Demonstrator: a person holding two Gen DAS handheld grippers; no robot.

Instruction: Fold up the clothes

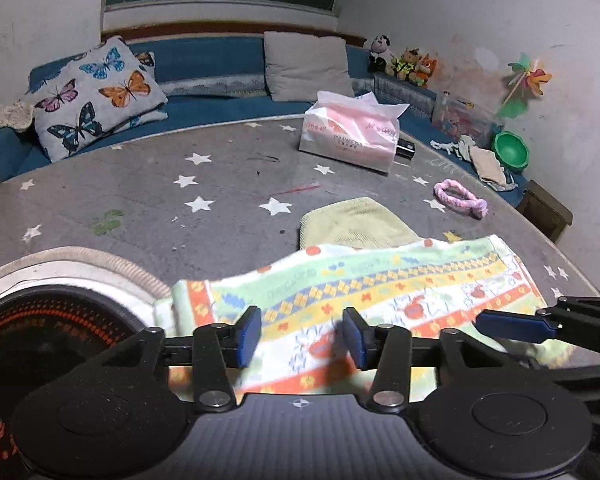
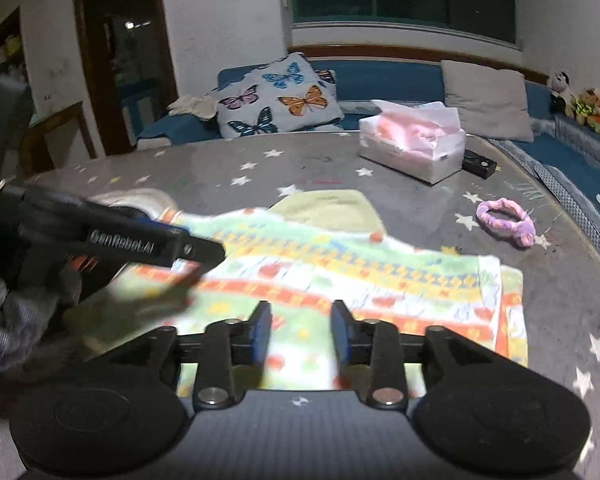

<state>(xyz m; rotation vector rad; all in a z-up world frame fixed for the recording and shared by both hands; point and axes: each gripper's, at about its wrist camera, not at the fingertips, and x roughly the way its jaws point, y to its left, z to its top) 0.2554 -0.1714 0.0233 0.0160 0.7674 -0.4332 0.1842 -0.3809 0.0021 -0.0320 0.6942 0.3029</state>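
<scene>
Both tongs, left point(image 1: 302, 338) and right point(image 2: 300, 332), gape part-open, empty, over soft limp cloth point(image 1: 380, 292); pinch its corners

"genrobot.ai" on left gripper point(image 2: 204, 252), "zhu xiang yun" on tissue pack point(image 1: 350, 136)

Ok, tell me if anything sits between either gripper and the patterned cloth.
Nothing visible does. The left gripper and right gripper are both open directly over the patterned cloth, with no object in between.
</scene>
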